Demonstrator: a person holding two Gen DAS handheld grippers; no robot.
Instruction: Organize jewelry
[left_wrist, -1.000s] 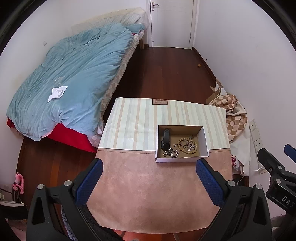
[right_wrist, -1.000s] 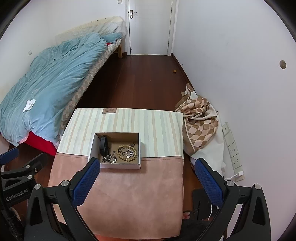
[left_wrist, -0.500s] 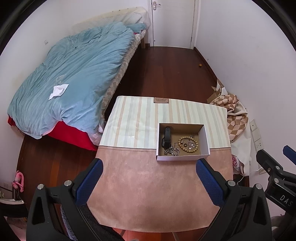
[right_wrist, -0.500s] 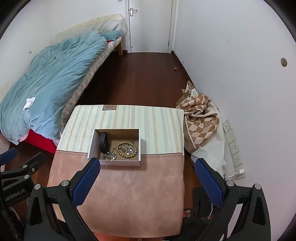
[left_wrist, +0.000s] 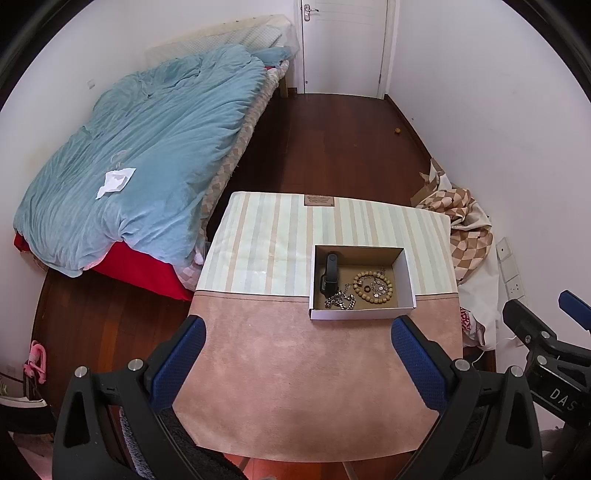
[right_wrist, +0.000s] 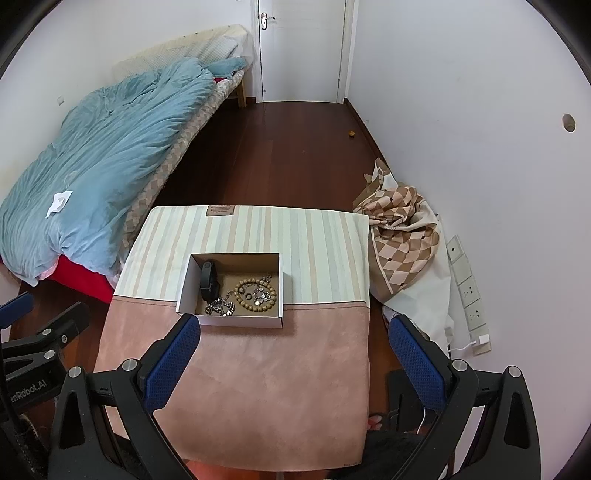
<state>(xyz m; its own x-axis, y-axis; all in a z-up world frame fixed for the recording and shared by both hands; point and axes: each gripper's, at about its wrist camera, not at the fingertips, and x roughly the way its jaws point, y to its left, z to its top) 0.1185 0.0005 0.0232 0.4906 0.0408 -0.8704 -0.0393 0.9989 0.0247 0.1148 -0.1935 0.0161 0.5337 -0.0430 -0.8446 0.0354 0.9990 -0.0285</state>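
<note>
Both grippers (left_wrist: 297, 363) (right_wrist: 293, 363) have risen slightly, jaws spread, above the box (left_wrist: 362, 314).

A box (left_wrist: 362, 313) sits on the table (left_wrist: 295, 387); inside, a watch (left_wrist: 330, 275) lies left of a bead bracelet (left_wrist: 371, 289) (chain (left_wrist: 340, 301) in front).

blue duvet (left_wrist: 147, 147) on bed, white door (left_wrist: 343, 44), checkered cloth (right_wrist: 400, 236)

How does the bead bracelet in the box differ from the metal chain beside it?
The bead bracelet is tan and lies as an open ring; the metal chain is silvery and lies bunched in a heap. The bracelet's beads are round and chunky; the chain's links are fine. Both rest inside the cardboard box.
</note>
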